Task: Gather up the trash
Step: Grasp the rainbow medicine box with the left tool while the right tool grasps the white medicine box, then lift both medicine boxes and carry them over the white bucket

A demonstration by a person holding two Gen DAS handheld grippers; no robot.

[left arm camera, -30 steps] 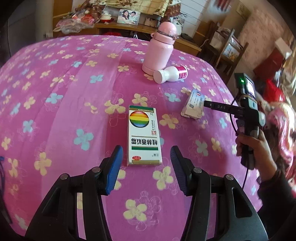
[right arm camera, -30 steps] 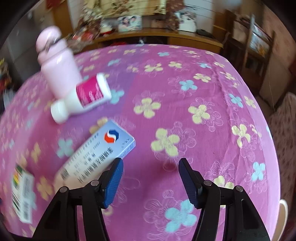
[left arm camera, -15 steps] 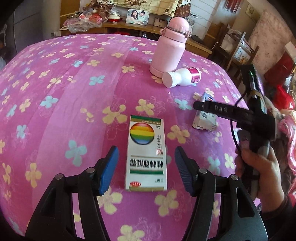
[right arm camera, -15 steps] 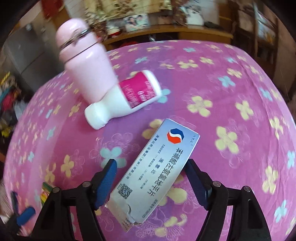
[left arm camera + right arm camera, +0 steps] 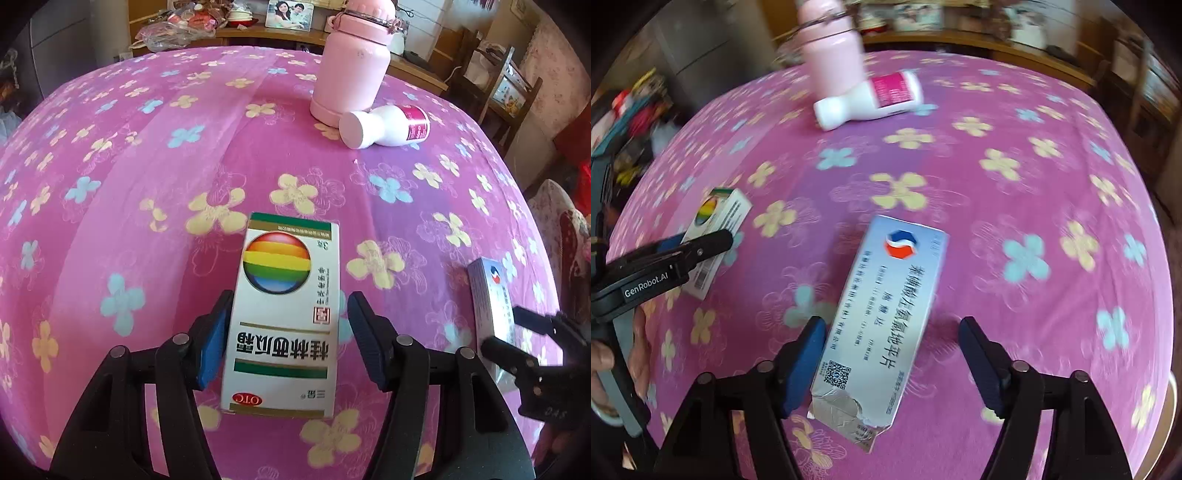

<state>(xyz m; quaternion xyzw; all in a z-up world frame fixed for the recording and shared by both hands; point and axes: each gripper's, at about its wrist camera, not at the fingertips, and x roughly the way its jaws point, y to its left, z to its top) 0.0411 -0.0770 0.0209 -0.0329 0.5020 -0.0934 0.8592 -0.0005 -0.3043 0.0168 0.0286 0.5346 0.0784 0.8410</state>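
Observation:
A white medicine box with a rainbow ball (image 5: 284, 306) lies flat on the pink flowered tablecloth (image 5: 147, 184). My left gripper (image 5: 288, 332) is open with its blue pads on either side of this box, not closed on it. A silver-blue medicine box with a torn end (image 5: 882, 325) lies between the open fingers of my right gripper (image 5: 894, 354). A white bottle with a magenta label (image 5: 384, 125) lies on its side further back. The rainbow box also shows in the right wrist view (image 5: 716, 229), with the left gripper around it.
A tall pink flask (image 5: 351, 70) stands upright behind the white bottle, touching it. A wooden sideboard with a framed photo (image 5: 290, 14) and clutter runs along the back. Wooden chairs (image 5: 498, 85) stand at the right. The table edge curves down on the right.
Both grippers have moved forward over their boxes. The rainbow box now sits between the left pads and the silver-blue box between the right pads. Both grippers stay open.

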